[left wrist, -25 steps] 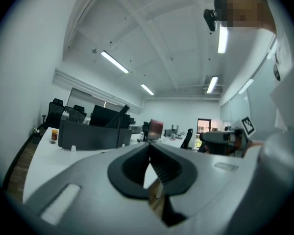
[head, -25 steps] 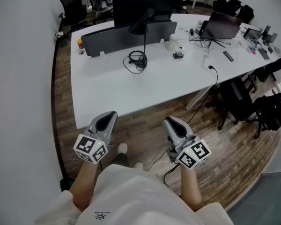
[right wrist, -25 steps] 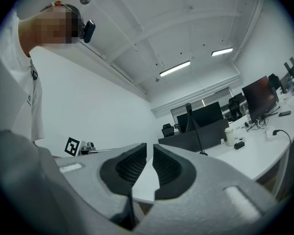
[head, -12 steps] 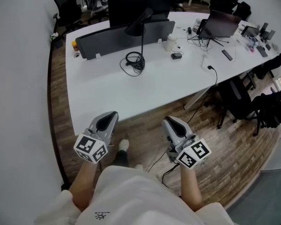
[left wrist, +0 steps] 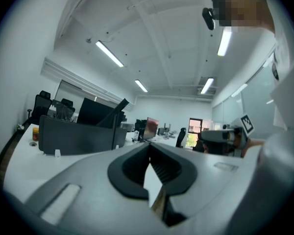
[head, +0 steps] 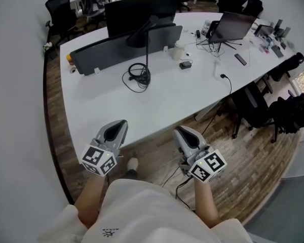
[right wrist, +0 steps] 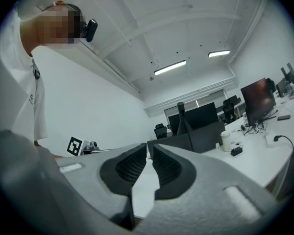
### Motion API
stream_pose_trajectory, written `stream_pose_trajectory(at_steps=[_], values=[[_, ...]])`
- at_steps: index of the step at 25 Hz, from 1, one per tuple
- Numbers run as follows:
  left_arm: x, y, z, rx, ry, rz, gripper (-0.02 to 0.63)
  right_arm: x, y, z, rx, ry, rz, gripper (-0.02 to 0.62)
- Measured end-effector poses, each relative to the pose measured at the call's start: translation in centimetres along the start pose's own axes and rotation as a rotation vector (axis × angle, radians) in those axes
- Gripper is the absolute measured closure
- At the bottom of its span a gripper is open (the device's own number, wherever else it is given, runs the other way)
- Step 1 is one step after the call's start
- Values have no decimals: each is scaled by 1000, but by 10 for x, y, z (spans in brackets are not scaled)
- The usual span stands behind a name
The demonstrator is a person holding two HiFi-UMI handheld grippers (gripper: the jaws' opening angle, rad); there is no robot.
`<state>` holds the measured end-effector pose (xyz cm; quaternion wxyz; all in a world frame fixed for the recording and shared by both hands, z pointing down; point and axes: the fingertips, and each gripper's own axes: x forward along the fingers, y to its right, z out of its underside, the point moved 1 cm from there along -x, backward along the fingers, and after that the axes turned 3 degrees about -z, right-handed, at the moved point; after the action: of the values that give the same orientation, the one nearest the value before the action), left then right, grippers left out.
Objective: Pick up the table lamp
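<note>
Head view only: table lamp's cord

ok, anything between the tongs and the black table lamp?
Nothing visible does. Bare white tabletop lies between the left tongs, the right tongs and the black thin-stemmed table lamp. A coiled black cable lies at its base.
</note>
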<state>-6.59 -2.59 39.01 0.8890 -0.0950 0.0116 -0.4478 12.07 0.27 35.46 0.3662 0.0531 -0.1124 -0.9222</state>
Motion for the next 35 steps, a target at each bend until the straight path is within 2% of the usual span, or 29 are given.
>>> stream_pose_trajectory(at_steps=[11,29,35], values=[[48,-62,-8,-14,-12,57,611,65,33,-7,4,-5,57,555],[78,-162,5,-55,-41,122,609,158,57,1,20,-27,161,555],[83,-184,8,-79,-38,114,611,177,57,8,18,-58,161,555]])
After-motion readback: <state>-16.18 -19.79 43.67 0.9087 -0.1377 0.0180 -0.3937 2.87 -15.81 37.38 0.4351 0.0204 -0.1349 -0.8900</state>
